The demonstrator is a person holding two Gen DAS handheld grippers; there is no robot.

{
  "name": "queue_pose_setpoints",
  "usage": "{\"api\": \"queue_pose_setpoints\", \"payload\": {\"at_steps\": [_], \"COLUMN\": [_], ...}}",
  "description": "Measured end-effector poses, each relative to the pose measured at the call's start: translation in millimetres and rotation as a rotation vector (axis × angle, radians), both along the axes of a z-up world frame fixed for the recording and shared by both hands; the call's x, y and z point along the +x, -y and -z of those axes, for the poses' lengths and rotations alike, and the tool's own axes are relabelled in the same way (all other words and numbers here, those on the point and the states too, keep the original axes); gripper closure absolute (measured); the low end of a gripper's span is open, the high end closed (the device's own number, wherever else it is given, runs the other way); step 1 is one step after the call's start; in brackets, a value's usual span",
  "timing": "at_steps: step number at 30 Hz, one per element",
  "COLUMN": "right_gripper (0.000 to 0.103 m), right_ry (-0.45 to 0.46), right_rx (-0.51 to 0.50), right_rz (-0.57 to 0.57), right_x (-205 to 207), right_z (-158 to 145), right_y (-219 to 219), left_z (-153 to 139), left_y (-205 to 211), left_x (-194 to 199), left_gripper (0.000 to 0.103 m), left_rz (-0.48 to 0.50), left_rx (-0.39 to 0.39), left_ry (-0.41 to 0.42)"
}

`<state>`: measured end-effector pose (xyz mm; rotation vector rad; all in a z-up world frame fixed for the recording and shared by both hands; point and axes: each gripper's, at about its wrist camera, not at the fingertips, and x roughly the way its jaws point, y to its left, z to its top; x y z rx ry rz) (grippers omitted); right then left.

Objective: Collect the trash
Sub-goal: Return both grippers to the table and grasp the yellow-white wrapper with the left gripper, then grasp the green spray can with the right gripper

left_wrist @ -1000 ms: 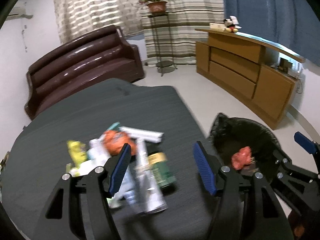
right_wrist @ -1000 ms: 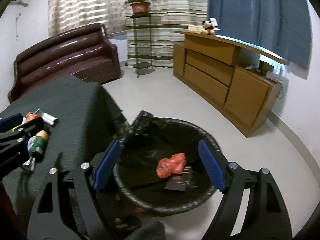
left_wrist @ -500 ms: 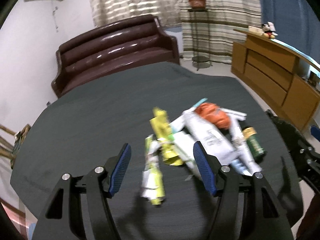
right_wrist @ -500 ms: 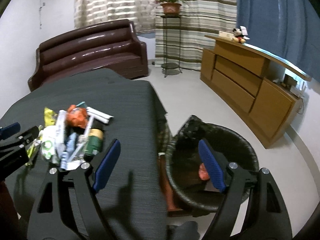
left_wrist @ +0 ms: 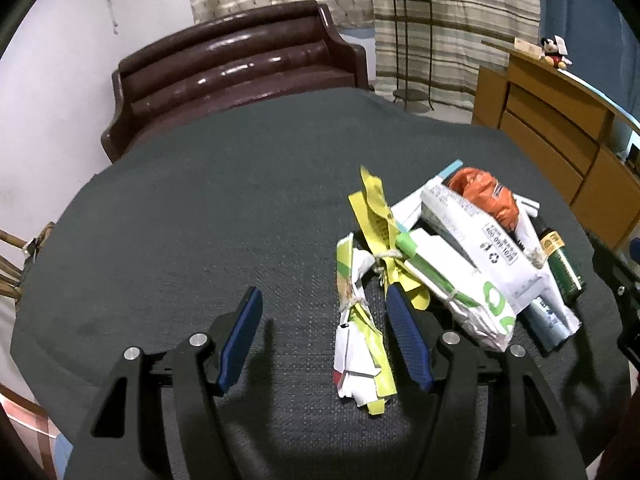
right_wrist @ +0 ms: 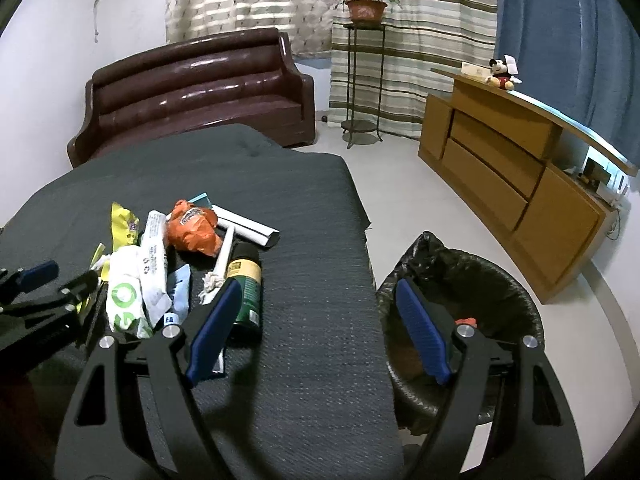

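Note:
A heap of trash lies on the dark grey table point(left_wrist: 200, 216): a crumpled white and yellow wrapper point(left_wrist: 360, 344), a yellow wrapper point(left_wrist: 376, 212), a white carton point(left_wrist: 480, 244), an orange bag point(left_wrist: 484, 196) point(right_wrist: 194, 232) and a green can point(left_wrist: 562, 264) point(right_wrist: 246, 292). My left gripper point(left_wrist: 324, 320) hovers open just left of the heap; its right finger point(left_wrist: 404, 332) is beside the crumpled wrapper, and nothing is gripped. My right gripper point(right_wrist: 316, 312) is open and empty over the table's right edge, between the green can and the black-lined bin point(right_wrist: 492, 276).
The bin stands on the floor right of the table with a red scrap point(right_wrist: 466, 322) inside. A brown sofa point(right_wrist: 192, 92) sits behind the table, a plant stand point(right_wrist: 362, 80) and a wooden sideboard point(right_wrist: 520, 172) further back. The left gripper's body point(right_wrist: 36, 304) shows at the right wrist view's left edge.
Both views swung left, from the bin to the table. The left gripper came to the left side of the heap; the right gripper left the bin for the table's edge. Jaws unchanged.

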<state>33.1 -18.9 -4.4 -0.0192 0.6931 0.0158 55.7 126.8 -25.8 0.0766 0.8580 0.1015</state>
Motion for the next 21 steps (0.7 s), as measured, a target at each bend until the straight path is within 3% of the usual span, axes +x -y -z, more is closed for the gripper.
{"api": "queue_pose_setpoints", "payload": {"at_steps": [2, 14, 18, 21], "right_gripper": [0.026, 0.044, 0.054, 0.064], "right_ry": [-0.005, -0.067, -0.099, -0.119], "right_rx": [-0.001, -0.021, -0.020, -0.022], "right_rz": [-0.004, -0.056, -0.070, -0.085], "right_x": [2, 22, 25, 25], "right_z": [0, 7, 11, 15], "right_y": [-2, -24, -27, -30], "left_z": [3, 10, 11, 11], "left_y": [-1, -10, -18, -20], "left_x": [2, 0, -6, -2], "left_gripper": [0.040, 0.071, 0.081, 0.083], "left_rz": [0.004, 0.058, 0.068, 0.076], "left_rx": [-0.003, -0.066, -0.066, -0.090], "left_ry": [-0.012, -0.033, -0.024, -0.021]}}
